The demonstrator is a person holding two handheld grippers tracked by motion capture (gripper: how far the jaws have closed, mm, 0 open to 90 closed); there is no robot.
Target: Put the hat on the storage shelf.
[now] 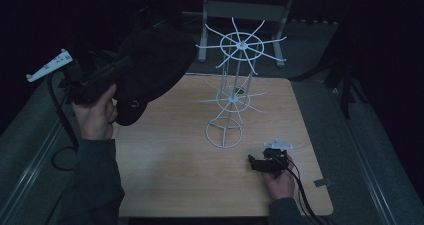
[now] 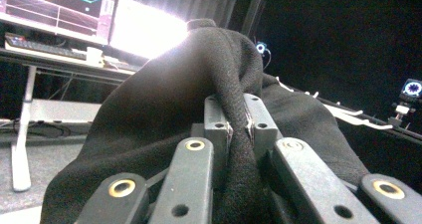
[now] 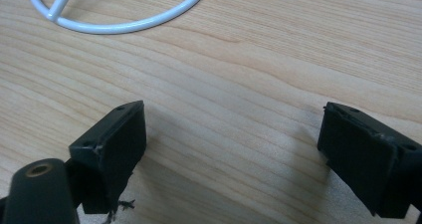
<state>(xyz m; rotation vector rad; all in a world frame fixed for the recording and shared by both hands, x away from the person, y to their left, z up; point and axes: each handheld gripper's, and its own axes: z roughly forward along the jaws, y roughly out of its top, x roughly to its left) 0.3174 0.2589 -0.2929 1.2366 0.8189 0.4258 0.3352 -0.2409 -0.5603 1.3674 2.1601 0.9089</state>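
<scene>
Left gripper [image 2: 238, 127] clenched black hat [image 2: 169, 109] fold, monitor glowing beyond; right gripper [image 3: 231, 149] gaped over table [image 3: 239, 74], white wire rack [image 1: 232, 92] base ring ahead.

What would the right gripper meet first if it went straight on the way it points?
Probably the bare table: the open right gripper points down at the wood, with the rack's white base ring just beyond. Depth is uncertain.

A white wire rack [image 1: 232, 92] stands upright on the wooden table [image 1: 170, 170]; beyond the table, lit monitors [image 2: 59, 10] sit on a desk [image 2: 45, 59]
</scene>
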